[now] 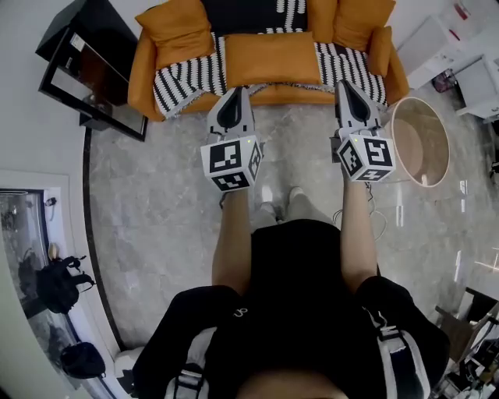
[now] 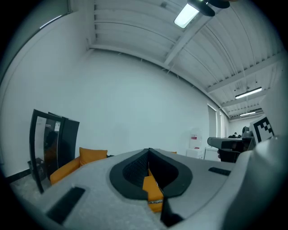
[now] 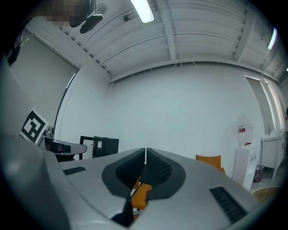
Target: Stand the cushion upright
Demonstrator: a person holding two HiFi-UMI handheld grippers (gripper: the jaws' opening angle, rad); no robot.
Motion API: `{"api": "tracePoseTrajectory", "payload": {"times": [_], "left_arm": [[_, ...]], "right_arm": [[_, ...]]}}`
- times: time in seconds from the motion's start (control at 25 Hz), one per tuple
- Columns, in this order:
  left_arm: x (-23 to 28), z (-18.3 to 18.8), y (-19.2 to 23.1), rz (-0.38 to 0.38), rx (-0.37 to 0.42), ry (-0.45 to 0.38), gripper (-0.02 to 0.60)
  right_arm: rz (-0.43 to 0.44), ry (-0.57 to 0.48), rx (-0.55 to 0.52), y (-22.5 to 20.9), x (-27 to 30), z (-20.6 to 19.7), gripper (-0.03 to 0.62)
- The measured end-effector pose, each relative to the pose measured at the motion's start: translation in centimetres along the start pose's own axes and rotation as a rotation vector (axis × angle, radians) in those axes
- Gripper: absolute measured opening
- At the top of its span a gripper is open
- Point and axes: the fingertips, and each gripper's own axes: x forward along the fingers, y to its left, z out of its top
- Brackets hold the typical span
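A wide orange cushion (image 1: 271, 58) lies flat on the seat of the orange sofa (image 1: 140, 74), on a black-and-white striped cover (image 1: 185, 76). Both grippers are held level in front of the sofa, short of the cushion and not touching it. My left gripper (image 1: 236, 92) points at the cushion's front left corner; its jaws are shut and empty (image 2: 149, 150). My right gripper (image 1: 345, 84) points at the seat just right of the cushion, also shut with nothing between the jaws (image 3: 145, 150). Orange fabric (image 2: 152, 188) shows below the shut jaws in the left gripper view.
Other orange cushions lean on the sofa back at the left (image 1: 181, 30) and right (image 1: 360, 19). A black cabinet (image 1: 86, 66) stands left of the sofa, a round wooden table (image 1: 421, 140) to the right, white furniture (image 1: 472, 54) beyond it. A black bag (image 1: 54, 284) lies on the floor.
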Motion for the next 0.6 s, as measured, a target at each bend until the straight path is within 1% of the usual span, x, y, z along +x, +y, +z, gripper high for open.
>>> {"api": "tracePoseTrajectory", "payload": {"times": [0.16, 0.28, 0.4, 0.6], "left_arm": [[0.6, 0.5, 0.7, 0.006, -0.008, -0.009, 0.009], [1.0, 1.0, 1.0, 0.003, 0.036, -0.024, 0.009], [2.1, 1.3, 1.4, -0.002, 0.057, -0.039, 0.009], [4.8, 1.0, 1.3, -0.012, 0.073, -0.060, 0.009]], "right_arm": [[0.000, -0.018, -0.019, -0.1, 0.8, 1.3, 0.012], [0.001, -0.030, -0.054, 0.3, 1.4, 1.8, 0.012], [0.006, -0.040, -0.090, 0.5, 2.2, 1.7, 0.012], [-0.026, -0.085, -0.092, -2.3, 3.1, 1.8, 0.012]]}}
